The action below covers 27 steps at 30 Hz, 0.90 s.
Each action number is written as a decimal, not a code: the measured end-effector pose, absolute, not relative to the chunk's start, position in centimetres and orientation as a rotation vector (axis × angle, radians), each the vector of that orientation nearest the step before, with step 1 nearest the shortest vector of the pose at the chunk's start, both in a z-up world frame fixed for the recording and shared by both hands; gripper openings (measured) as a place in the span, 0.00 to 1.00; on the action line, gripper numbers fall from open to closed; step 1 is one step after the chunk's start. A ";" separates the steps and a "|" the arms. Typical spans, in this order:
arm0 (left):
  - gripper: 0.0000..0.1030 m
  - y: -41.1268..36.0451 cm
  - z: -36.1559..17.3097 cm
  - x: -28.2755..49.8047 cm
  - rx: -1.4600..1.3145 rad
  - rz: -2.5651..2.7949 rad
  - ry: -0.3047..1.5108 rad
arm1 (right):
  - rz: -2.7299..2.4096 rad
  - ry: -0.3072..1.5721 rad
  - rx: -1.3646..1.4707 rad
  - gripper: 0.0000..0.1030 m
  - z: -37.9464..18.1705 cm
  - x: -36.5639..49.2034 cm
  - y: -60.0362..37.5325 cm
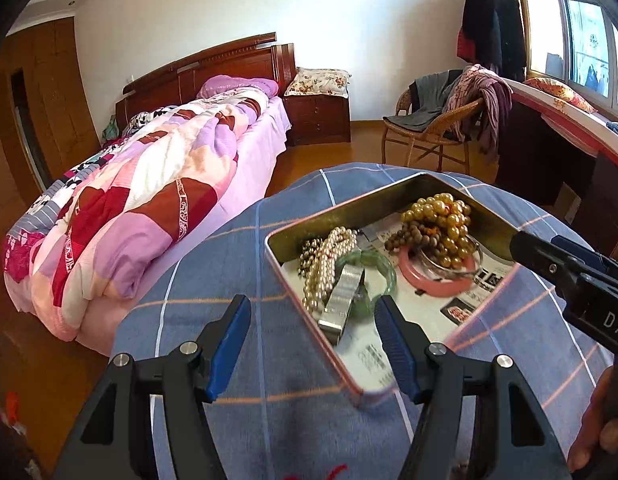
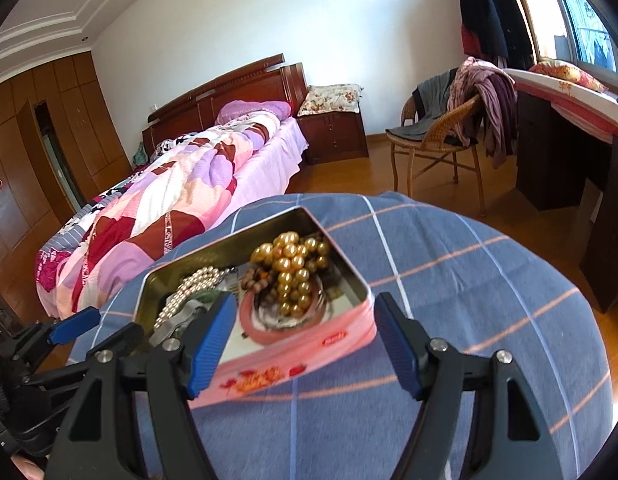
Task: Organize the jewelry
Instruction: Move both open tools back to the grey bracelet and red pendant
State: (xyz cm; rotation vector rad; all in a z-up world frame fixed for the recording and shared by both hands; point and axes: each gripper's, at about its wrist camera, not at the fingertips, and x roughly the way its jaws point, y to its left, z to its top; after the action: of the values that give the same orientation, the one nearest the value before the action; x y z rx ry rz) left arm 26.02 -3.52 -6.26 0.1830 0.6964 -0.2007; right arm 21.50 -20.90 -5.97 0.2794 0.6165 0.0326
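A pink tin box [image 1: 309, 280] [image 2: 293, 352] sits open on a blue checked cloth [image 1: 229, 272] [image 2: 469, 280]. Inside lie a pearl strand [image 1: 329, 260] [image 2: 189, 288], a green bangle [image 1: 383, 268], a silver watch band [image 1: 343, 300], a pink bangle [image 1: 429, 280] [image 2: 253, 320] and gold beads [image 1: 441, 212] [image 2: 293, 264]. My left gripper [image 1: 311, 344] is open and empty at the tin's near corner. My right gripper [image 2: 305, 344] is open and empty, its jaws on either side of the tin's near corner; it shows at the right of the left wrist view [image 1: 569, 272].
A bed with a patchwork quilt [image 1: 141, 200] [image 2: 169, 200] lies to the left. A wicker chair with clothes [image 1: 441, 120] [image 2: 441, 132] and a dark desk [image 1: 557, 152] [image 2: 569, 152] stand behind. The floor is wood.
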 end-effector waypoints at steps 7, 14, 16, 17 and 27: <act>0.63 -3.0 -5.7 23.8 0.185 -0.195 0.695 | 0.065 0.643 0.263 0.74 -5.9 19.2 -19.7; 0.63 -2.3 -5.7 21.4 0.190 -0.183 0.706 | 0.081 0.671 0.227 0.74 -6.0 17.0 -18.7; 0.63 -2.1 -5.9 20.8 0.197 -0.175 0.712 | 0.082 0.678 0.211 0.74 -6.0 16.4 -18.4; 0.63 -1.9 -5.9 20.4 0.203 -0.168 0.714 | 0.080 0.678 0.201 0.74 -6.0 16.0 -18.3; 0.63 0.2 -7.0 17.2 0.236 -0.137 0.740 | 0.091 0.715 0.118 0.74 -6.4 13.7 -17.3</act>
State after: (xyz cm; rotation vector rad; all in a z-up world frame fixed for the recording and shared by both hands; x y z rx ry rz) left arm 17.15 0.24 -7.04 0.2364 0.7402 -0.1367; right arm 13.71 -17.33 -6.36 0.1179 0.7148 0.0909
